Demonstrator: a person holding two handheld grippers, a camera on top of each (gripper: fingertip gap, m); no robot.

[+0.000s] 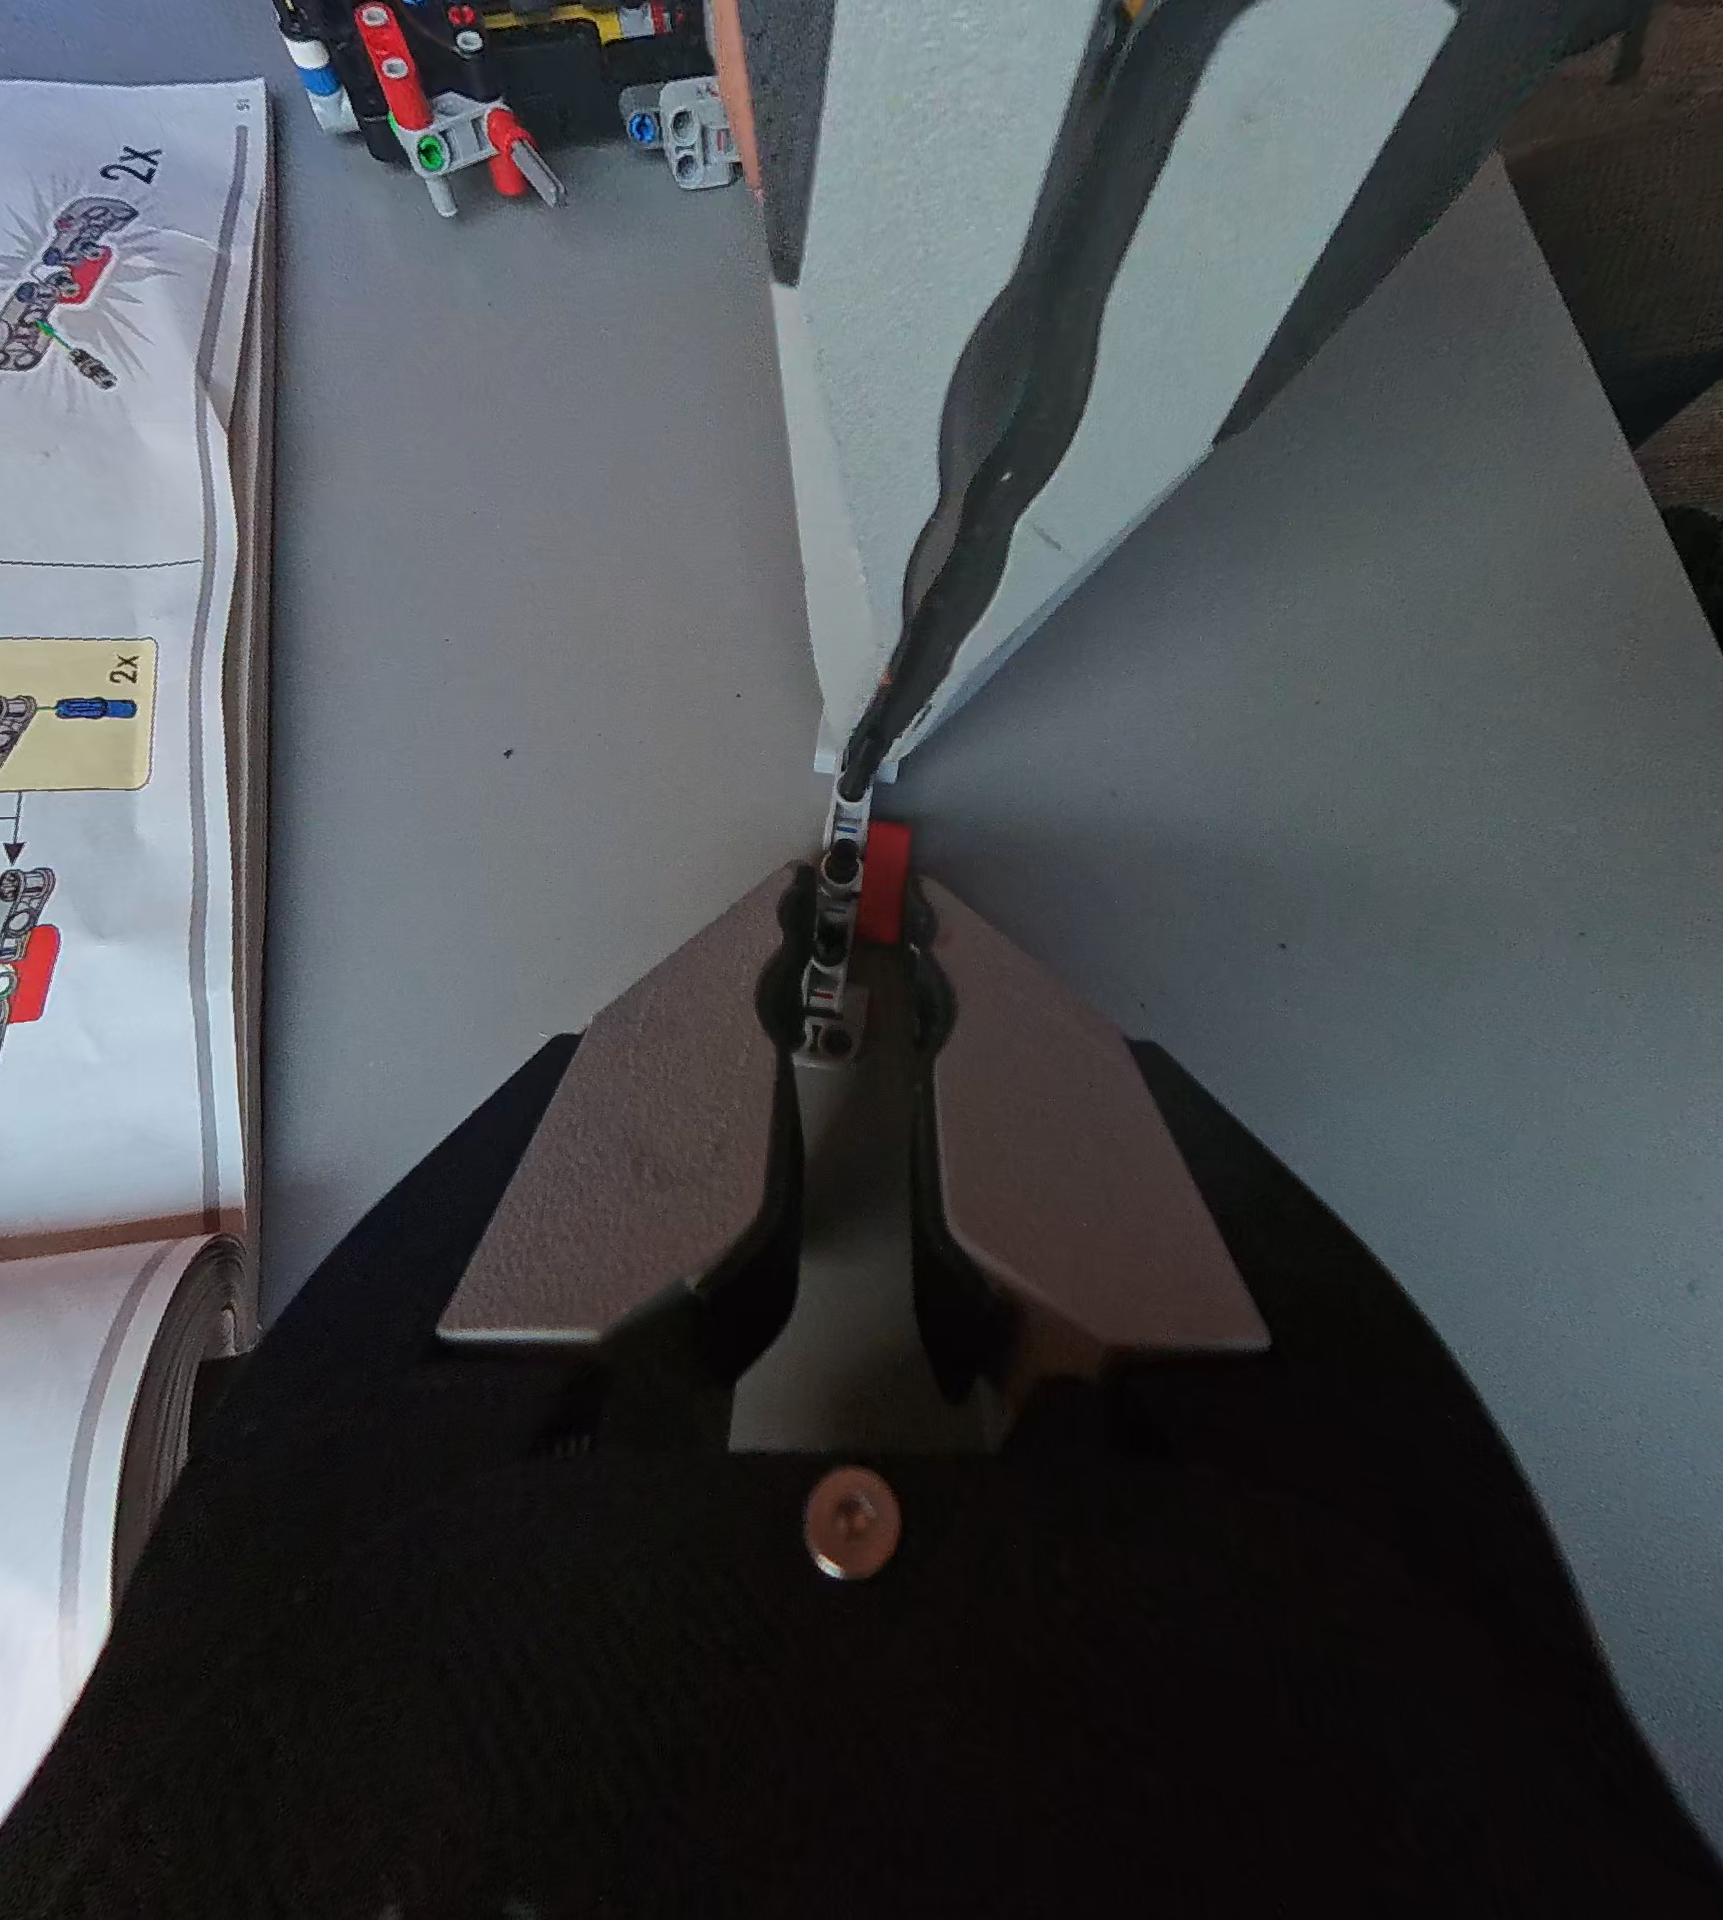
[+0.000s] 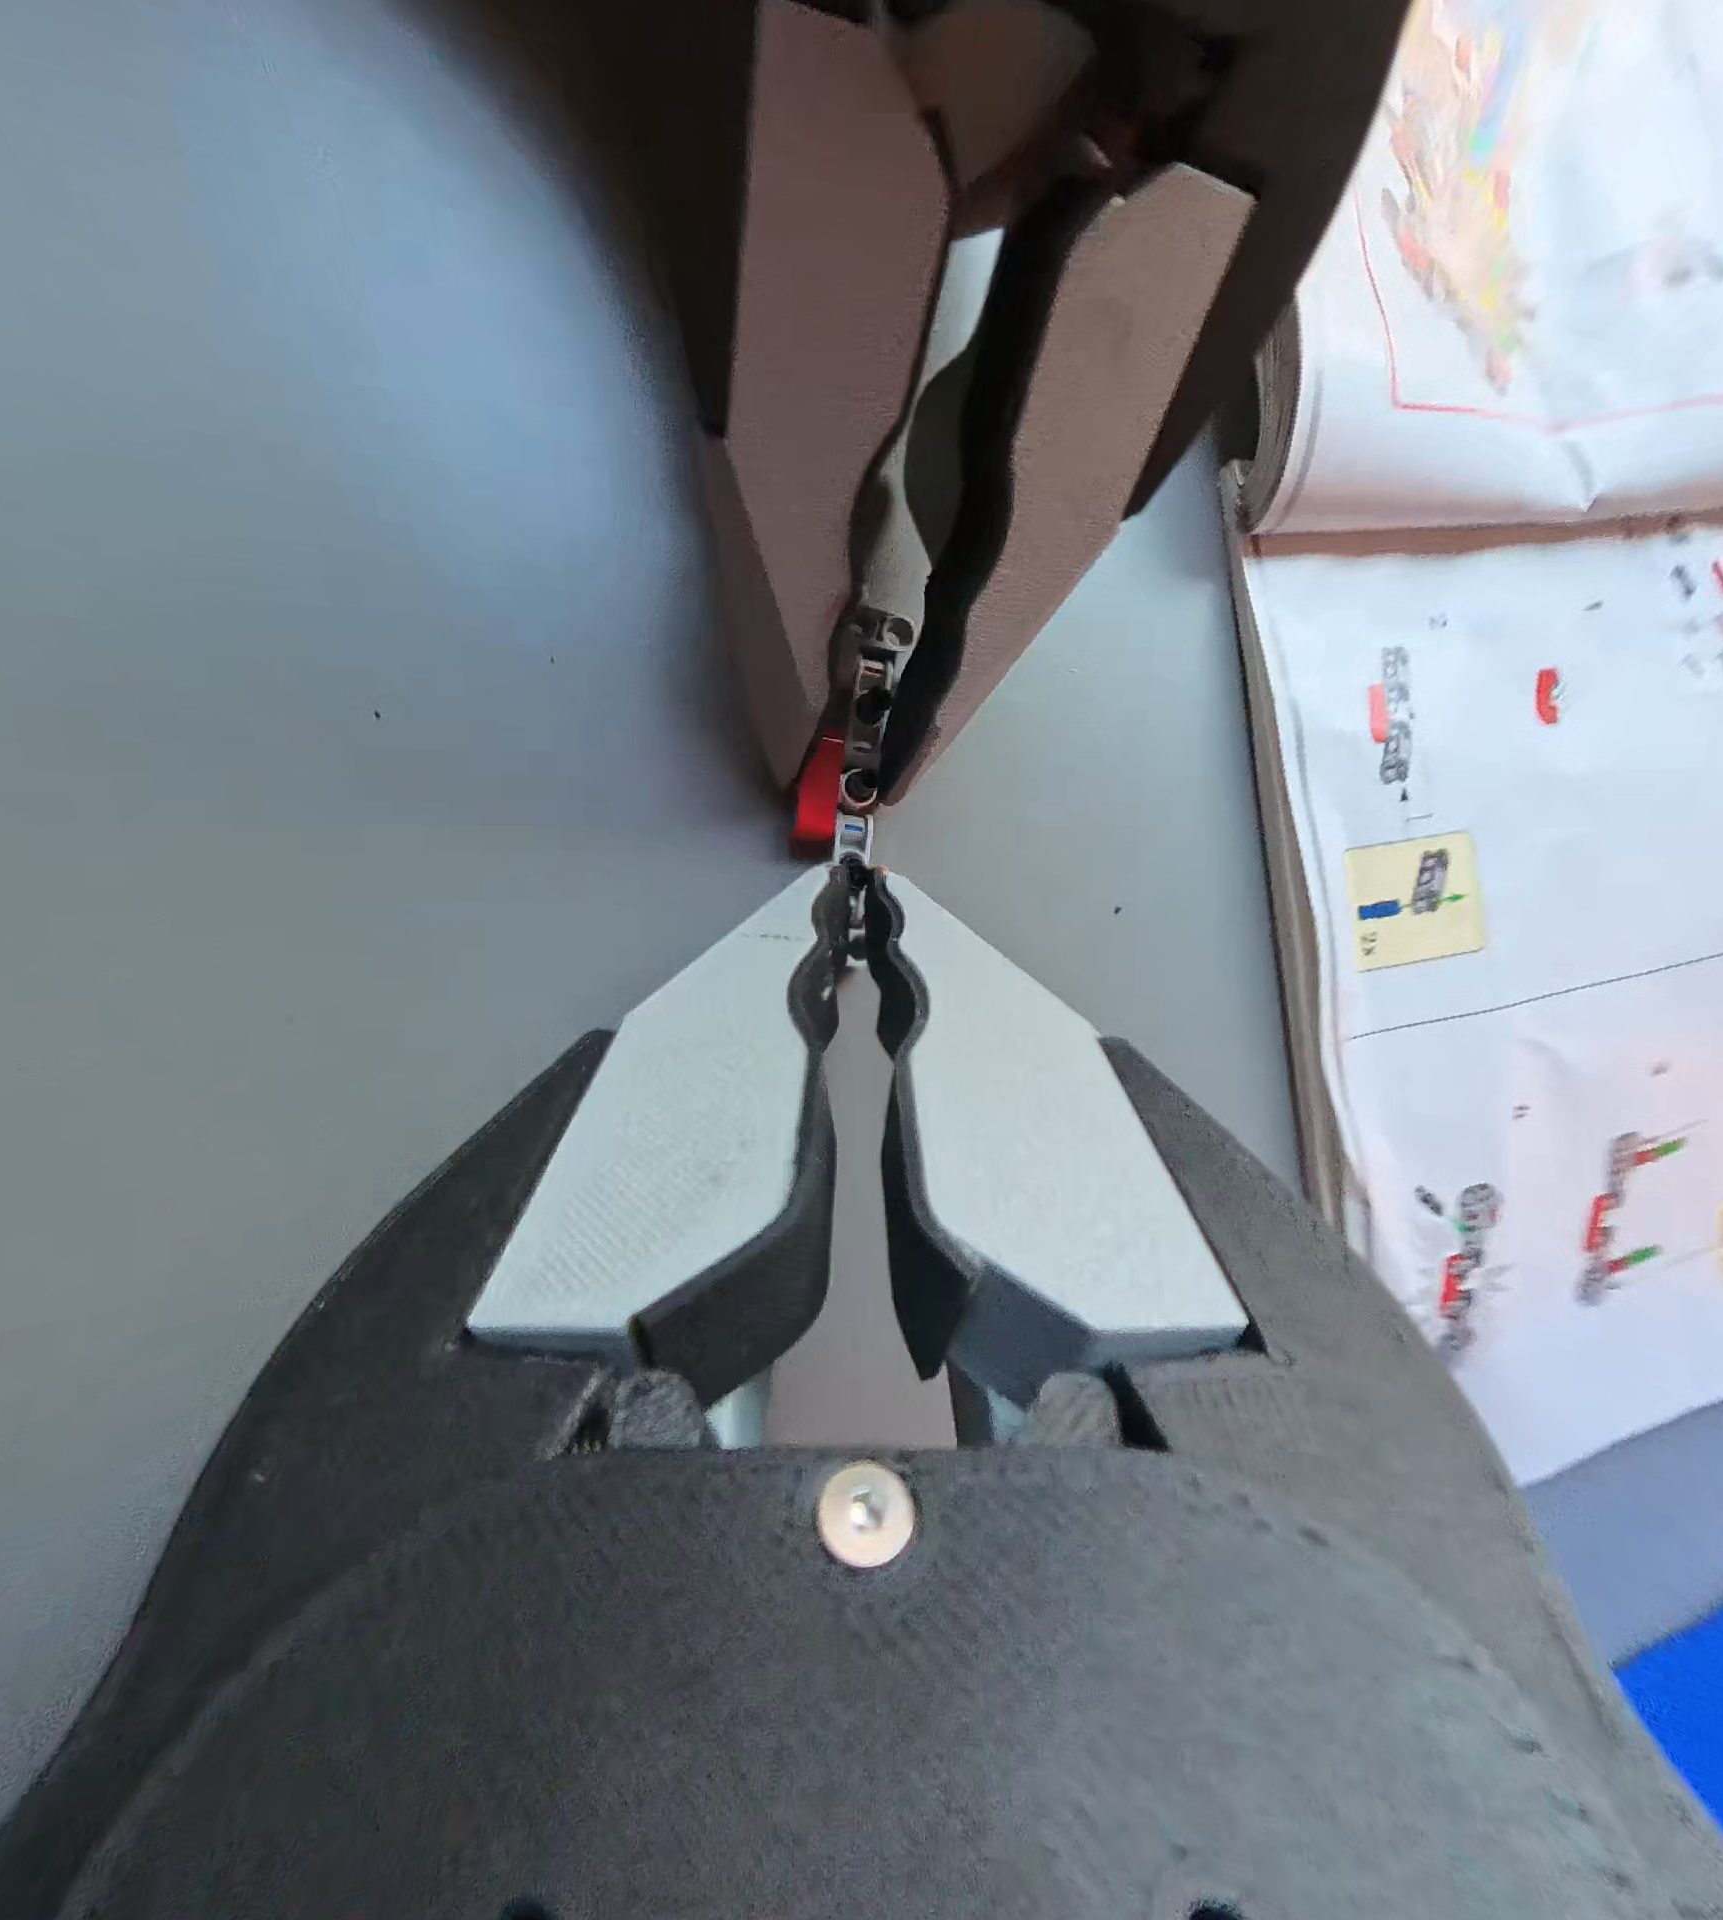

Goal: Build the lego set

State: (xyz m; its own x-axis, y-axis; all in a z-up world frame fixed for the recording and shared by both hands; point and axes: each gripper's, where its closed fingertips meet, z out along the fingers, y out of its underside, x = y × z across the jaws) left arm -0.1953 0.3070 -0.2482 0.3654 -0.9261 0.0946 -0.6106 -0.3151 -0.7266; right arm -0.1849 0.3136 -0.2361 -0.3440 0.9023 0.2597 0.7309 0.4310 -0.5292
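Your left hand-held gripper pinches a slim grey beam assembly with black pins in its holes and a red piece on its right side, held just above the grey desk. Your right hand-held gripper, pressed almost together, nips a small black pin at the assembly's far end. An open instruction booklet lies at left, and a partly built model stands far left.

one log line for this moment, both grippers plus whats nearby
left gripper: shut on grey-and-red brick assembly | right gripper: shut on its far end | nearby: open instruction booklet, brick model | surface: grey table
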